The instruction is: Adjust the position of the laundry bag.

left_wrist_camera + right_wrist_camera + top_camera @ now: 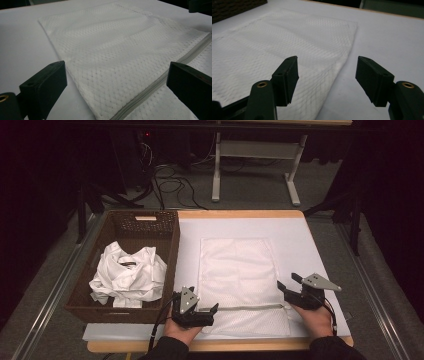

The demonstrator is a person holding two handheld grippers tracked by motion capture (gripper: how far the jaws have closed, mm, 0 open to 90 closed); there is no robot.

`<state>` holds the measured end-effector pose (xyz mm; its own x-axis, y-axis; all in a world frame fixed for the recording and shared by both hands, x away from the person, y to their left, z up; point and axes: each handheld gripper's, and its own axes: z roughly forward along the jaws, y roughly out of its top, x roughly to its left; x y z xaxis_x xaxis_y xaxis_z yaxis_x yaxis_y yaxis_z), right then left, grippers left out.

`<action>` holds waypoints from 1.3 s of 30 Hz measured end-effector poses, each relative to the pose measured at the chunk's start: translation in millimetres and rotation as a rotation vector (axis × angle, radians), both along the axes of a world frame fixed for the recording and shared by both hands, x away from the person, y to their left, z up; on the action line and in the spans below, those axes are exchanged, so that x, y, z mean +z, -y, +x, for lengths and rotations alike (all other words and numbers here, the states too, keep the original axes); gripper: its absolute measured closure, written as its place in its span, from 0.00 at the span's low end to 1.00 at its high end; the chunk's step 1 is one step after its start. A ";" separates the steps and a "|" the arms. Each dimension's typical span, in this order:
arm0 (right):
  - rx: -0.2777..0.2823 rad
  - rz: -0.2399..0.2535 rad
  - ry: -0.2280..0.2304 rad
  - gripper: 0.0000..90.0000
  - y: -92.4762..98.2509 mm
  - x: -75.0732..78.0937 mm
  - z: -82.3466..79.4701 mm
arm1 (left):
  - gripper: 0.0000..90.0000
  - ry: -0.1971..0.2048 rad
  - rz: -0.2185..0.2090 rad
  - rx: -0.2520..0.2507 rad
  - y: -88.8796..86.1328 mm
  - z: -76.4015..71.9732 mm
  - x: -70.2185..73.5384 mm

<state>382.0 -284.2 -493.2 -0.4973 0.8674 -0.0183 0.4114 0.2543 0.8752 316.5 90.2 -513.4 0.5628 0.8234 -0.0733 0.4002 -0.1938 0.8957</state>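
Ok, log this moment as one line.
left claw: open, at mesh bag zipper | right claw: open, at bag's right edge | nothing held

I can read no lettering anywhere from here. The shirt [129, 276] in the basket [172, 251] has a small dark collar tag [128, 264], too small and blurred to make out. A pale label [145, 218] sits on the basket's far rim, blank as far as I can tell. The mesh bag [240, 280] carries no print I can see.
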 end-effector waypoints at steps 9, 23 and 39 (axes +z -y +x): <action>-0.032 -0.037 -0.237 0.47 -11.7 -16.3 62.9 | 0.04 -0.001 -0.004 -0.001 -3.7 -1.1 1.7; 0.002 -0.176 -0.247 1.00 -33.9 -15.0 79.8 | 0.05 -0.007 -0.015 -0.016 -3.4 -3.4 4.1; -0.076 -0.110 -0.199 0.65 35.3 -0.7 65.1 | 0.17 -0.077 0.014 -0.064 1.9 -1.6 1.8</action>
<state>447.0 -319.6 -493.9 -0.4341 0.9006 -0.0223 0.5948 0.3052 0.7437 314.9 88.2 -511.6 0.6073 0.7873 -0.1066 0.4540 -0.2338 0.8598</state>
